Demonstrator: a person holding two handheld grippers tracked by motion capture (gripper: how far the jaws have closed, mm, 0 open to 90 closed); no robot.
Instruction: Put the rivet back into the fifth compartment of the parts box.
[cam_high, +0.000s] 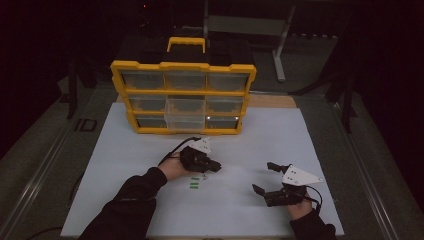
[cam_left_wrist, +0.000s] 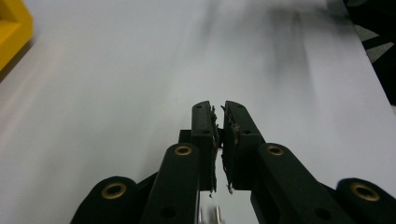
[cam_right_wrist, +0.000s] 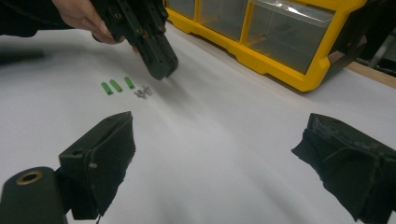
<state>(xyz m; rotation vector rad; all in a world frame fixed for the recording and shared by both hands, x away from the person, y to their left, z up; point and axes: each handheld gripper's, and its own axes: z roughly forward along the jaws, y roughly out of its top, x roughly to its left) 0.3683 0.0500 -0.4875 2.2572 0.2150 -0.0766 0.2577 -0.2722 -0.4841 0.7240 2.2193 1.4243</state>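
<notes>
The left gripper (cam_high: 212, 166) hovers low over the white tabletop (cam_high: 250, 145), jaws nearly together and seemingly empty, just beside three green pieces (cam_right_wrist: 116, 86) and a few small grey screws (cam_right_wrist: 143, 92). The right gripper (cam_high: 265, 177) waits well apart, jaws wide. The parts look laid out from the yellow organizer (cam_high: 183, 92), whose middle drawer (cam_high: 185, 112) stands pulled out; the next move likely calls for a careful pinch on one small piece.

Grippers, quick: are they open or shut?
Left gripper: shut, holding nothing visible.
Right gripper: open, empty.
</notes>
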